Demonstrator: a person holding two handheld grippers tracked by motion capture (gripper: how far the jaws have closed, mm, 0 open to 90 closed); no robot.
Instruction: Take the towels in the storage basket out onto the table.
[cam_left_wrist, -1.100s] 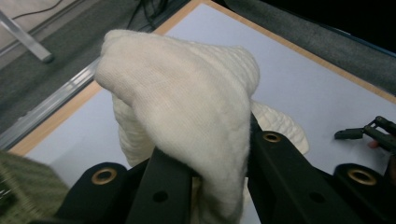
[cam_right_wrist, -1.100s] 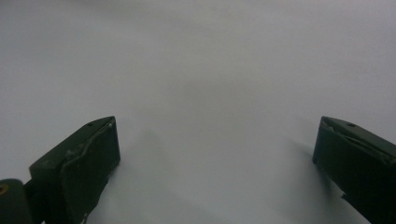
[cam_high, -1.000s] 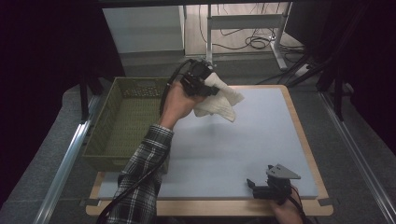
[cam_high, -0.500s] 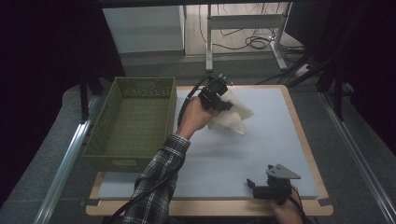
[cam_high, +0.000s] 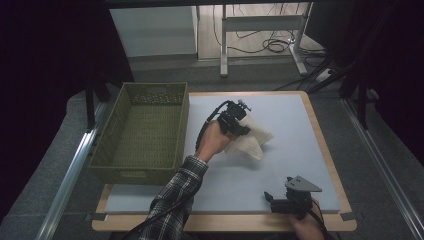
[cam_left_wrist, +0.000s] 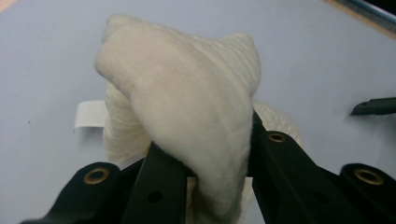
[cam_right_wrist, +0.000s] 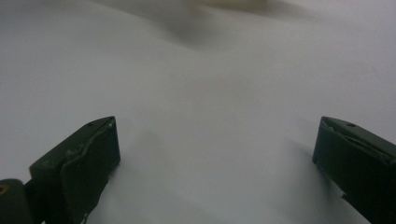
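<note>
The left gripper is clamping a cream cloth just to the right of the green woven basket, which is sitting on the left part of the pale blue mat. In the left gripper view the cloth is bunching up between the two black jaws, a thick fold is pressing against both inner faces, and the rest is billowing forward over the mat, with a small white label sticking out at its side. The jaws have just been easing slightly wider, yet the cloth is remaining pinched between them. From above, the loose end of the cloth is draping down onto the mat, away from the basket, while the person's left hand in a plaid sleeve is gripping the tool from the basket side. The right gripper is resting low on the mat, well apart from the basket, toward the near right corner of the wooden table. In the right gripper view its fingers are standing wide apart with nothing but bare mat lying between them.
</note>
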